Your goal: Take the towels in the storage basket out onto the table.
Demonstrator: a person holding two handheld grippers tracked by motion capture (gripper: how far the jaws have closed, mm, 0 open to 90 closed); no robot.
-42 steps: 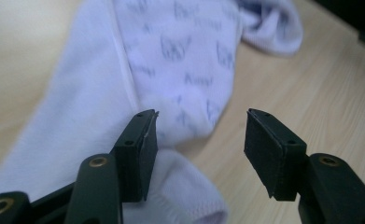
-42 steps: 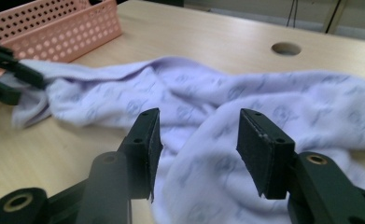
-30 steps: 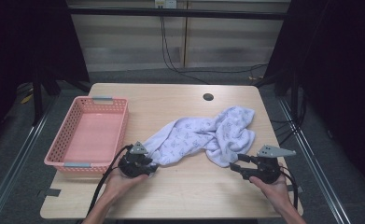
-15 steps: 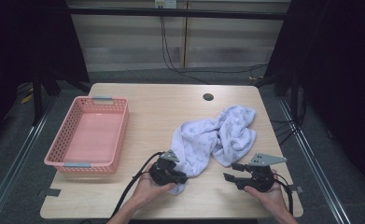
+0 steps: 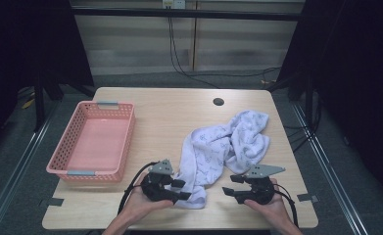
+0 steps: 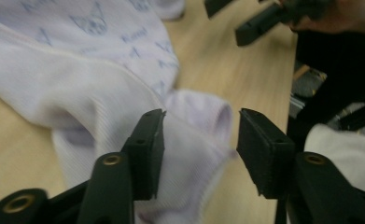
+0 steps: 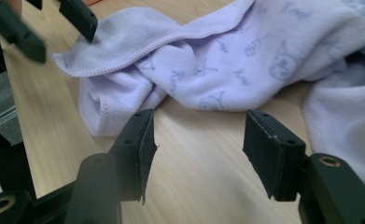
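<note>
A crumpled pale lilac towel (image 5: 223,144) with a small blue print lies right of the table's middle. Its near end is bunched at the front edge. My left gripper (image 5: 180,190) sits at that end. Its jaws have just been opening, and the towel's hem (image 6: 194,126) lies loose between the pads (image 6: 201,116), untouched. Level with it to the right, my right gripper (image 5: 229,184) stands open over bare wood (image 7: 199,114). The towel (image 7: 245,51) is just ahead of its jaws and nothing is between them.
A pink mesh basket (image 5: 66,142) stands empty on the table's left side. A small round hole (image 5: 218,102) is in the tabletop at the back. Both hands rest near the front edge. Dark floor and metal rails surround the table.
The left gripper dragged the towel's left end rightward to the front edge, then let go of it and opened. The right gripper moved left and nearer the front edge.
</note>
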